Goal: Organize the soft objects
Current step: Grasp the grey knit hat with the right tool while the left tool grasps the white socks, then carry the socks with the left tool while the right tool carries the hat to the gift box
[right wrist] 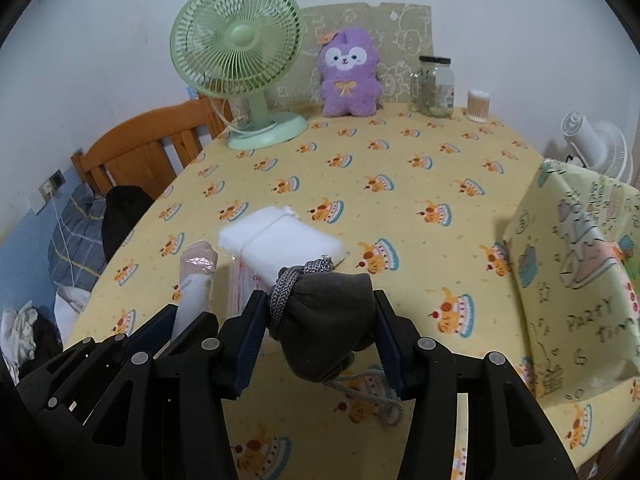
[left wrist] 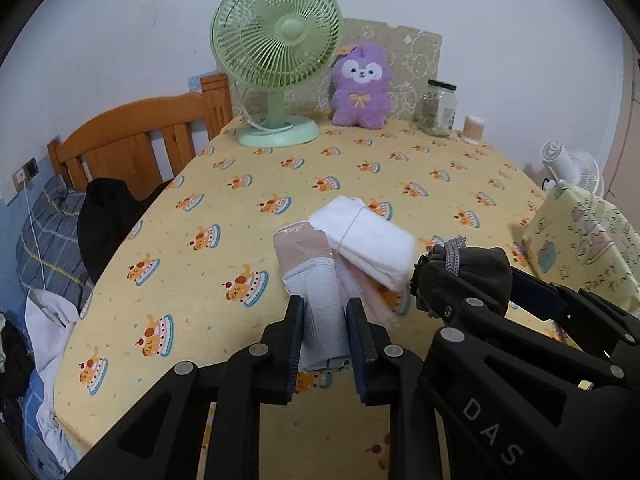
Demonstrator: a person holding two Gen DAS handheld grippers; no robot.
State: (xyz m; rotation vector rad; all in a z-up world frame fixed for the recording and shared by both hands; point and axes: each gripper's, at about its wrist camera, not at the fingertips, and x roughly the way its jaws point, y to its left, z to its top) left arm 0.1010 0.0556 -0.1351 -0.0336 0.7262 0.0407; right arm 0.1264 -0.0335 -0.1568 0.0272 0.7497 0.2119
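1. "DAS" is moulded in raised letters on the right hand-held gripper (left wrist: 460, 284) where it crosses the left wrist view; "PARTY" is printed on the yellow box (right wrist: 576, 264) at the counter's right edge.
2. A glass jar (right wrist: 434, 86) with a black lid stands at the back of the counter (right wrist: 400, 168); something greenish lies at its bottom, too blurred to name. Just right of it is a small tub of swabs (right wrist: 479, 106).
3. A purple plush (right wrist: 349, 74) sits beside the green fan (right wrist: 240, 60) at the back.
4. The left hand-held gripper (left wrist: 324, 332) is closed to a narrow gap on a white roll (left wrist: 316, 292) in clear wrap; both fingers press its sides, and the roll tilts forward over the counter's near middle.
5. The right hand-held gripper (right wrist: 320, 328) clamps a grey pouch (right wrist: 328, 312) between moderately spread fingers; its drawstring (right wrist: 288, 288) wraps the neck and a loop hangs below.
6. A white bundle (right wrist: 280, 236) tied with thread lies on the counter just behind both, resting on a thin pink-striped packet (right wrist: 244, 280).
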